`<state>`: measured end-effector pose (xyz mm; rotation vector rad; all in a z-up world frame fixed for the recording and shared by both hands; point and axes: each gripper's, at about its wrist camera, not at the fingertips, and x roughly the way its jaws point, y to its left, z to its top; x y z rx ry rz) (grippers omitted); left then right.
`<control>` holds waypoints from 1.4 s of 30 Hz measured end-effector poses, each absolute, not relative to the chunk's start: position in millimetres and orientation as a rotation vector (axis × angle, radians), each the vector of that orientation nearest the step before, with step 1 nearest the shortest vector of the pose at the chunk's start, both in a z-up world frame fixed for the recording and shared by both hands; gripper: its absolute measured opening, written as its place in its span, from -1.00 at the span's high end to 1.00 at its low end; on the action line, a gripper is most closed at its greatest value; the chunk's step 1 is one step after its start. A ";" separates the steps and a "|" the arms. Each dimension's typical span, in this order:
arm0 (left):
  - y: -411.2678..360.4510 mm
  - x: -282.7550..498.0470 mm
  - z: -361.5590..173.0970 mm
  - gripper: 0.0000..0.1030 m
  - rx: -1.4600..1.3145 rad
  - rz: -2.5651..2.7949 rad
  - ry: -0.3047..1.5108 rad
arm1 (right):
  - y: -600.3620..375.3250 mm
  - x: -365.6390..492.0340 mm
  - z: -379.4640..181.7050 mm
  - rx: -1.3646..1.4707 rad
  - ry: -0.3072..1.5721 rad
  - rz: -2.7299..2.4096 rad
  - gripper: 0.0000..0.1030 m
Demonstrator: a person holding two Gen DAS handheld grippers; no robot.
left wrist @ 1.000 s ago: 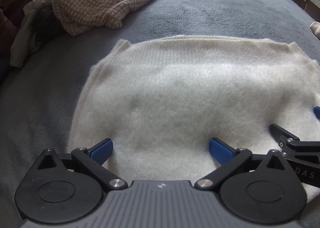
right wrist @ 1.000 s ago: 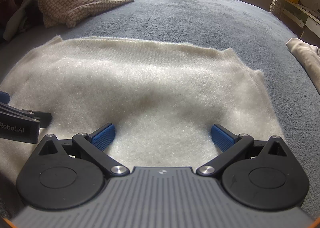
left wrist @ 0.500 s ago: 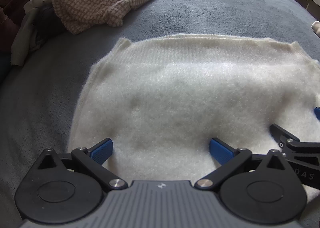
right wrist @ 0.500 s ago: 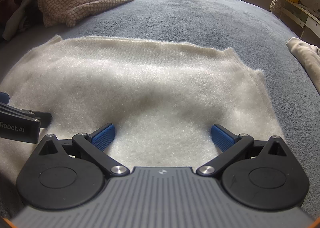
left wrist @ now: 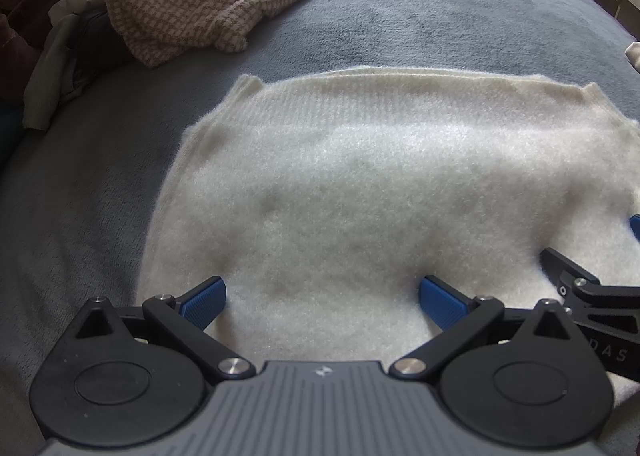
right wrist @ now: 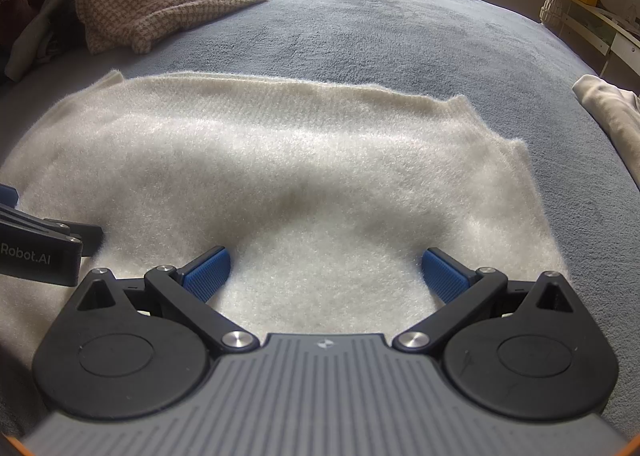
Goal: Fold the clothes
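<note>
The sweater [left wrist: 380, 196] lies flat on the bed [left wrist: 400, 16]. The left claw [left wrist: 322, 298] and the right claw [right wrist: 326, 270] sit low and level side by side over its near edge, each spread wide, blue fingertips [right wrist: 208, 268] touching the knit, gripping nothing.

Your left hand-held gripper [left wrist: 322, 298] body covers the white sweater's [left wrist: 400, 184] near hem, and the right one [right wrist: 326, 270] does the same. The pale garment [right wrist: 608, 112] is cut off by the frame edge. The clothes pile [left wrist: 48, 16] runs out of frame, its pieces hard to tell apart.
</note>
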<state>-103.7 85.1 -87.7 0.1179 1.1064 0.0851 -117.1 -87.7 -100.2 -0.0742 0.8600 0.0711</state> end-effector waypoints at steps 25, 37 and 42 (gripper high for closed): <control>86.2 -104.2 -88.4 -1.00 0.110 0.078 1.095 | -87.6 -116.6 -100.0 -0.078 0.860 0.071 -0.98; 85.7 -107.7 -89.2 -1.00 0.130 0.056 1.070 | -88.0 -117.9 -100.2 -0.078 0.853 0.070 -0.98; 89.5 -108.5 -86.7 -1.00 0.116 0.042 1.065 | -88.2 -118.9 -100.3 -0.077 0.849 0.071 -0.98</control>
